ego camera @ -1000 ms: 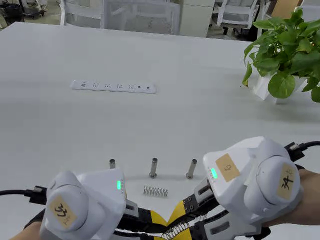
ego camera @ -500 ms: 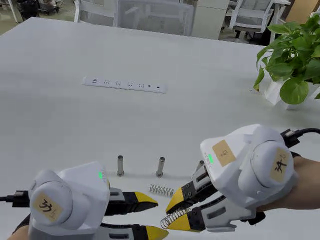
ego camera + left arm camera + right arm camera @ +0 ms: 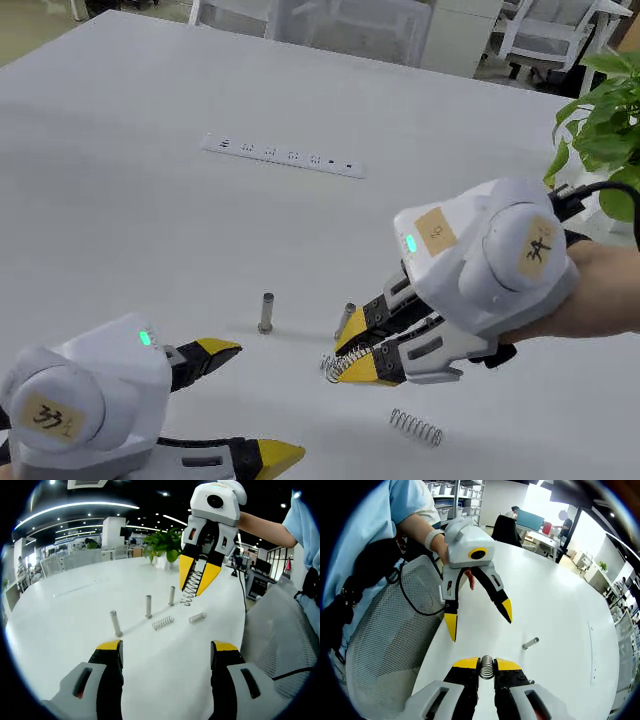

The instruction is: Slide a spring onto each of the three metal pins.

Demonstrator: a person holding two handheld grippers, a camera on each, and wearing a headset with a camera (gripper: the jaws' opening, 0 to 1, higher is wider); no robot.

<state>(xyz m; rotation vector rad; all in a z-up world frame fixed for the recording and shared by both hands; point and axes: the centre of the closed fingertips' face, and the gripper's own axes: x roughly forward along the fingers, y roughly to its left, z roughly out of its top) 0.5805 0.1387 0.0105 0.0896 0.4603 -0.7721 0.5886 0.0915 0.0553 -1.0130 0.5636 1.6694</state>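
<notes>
Three short metal pins (image 3: 148,606) stand upright in a row on the white table (image 3: 150,230). In the head view I see the left pin (image 3: 266,312) and another pin (image 3: 346,320) just behind the right gripper's tips. My right gripper (image 3: 352,358) is shut on a spring (image 3: 336,364), which hangs close above the table beside that pin. The held spring (image 3: 486,666) sits between the yellow tips. My left gripper (image 3: 250,400) is open and holds nothing, back from the pins. Two loose springs (image 3: 163,623) lie on the table near the pins, one in front of the right gripper (image 3: 415,427).
A white power strip (image 3: 283,156) lies farther back on the table. A potted green plant (image 3: 605,130) stands at the right edge. Office chairs (image 3: 330,25) line the far side. A person's arm (image 3: 600,300) holds the right gripper.
My right gripper has carried the spring forward, up to the pins. The left gripper has drawn back to the left and spread its jaws wider. The head camera has also shifted.
</notes>
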